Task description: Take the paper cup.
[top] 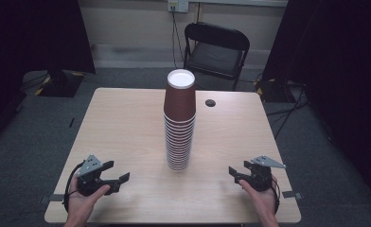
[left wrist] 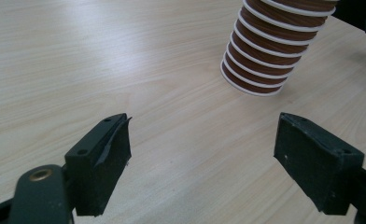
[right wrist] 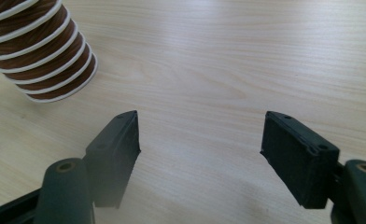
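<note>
On the wooden counter (top: 127, 123) seen from above, a tall stack of brown paper cups (top: 179, 120) stands upside down near the middle, its white bottom facing up at the top. My left tongs (top: 116, 172) sit at the near left corner, held in my left hand (top: 82, 198), and they point inward toward the stack but stay well apart from it. My right tongs (top: 236, 171) sit at the near right, in my right hand (top: 259, 196), also turned inward and well apart from the cups. Both pairs are spread wide with nothing between them. Beyond the far edge of the counter a black folding chair (top: 215, 52) stands against the wall, and a small dark round hole (top: 210, 102) marks the counter top just to the right of the stack.

In the left gripper view, my left tongs (left wrist: 202, 140) stand wide open over bare wood, gripping nothing. The lower rims of the cup stack (left wrist: 270, 51) show at the upper right, leaning in the picture, clear of both jaws.

In the right gripper view, my right tongs (right wrist: 200, 135) are likewise wide open and empty, with only wood grain between them. The bottom rings of the cup stack (right wrist: 43, 58) lie at the upper left, apart from the left jaw.
</note>
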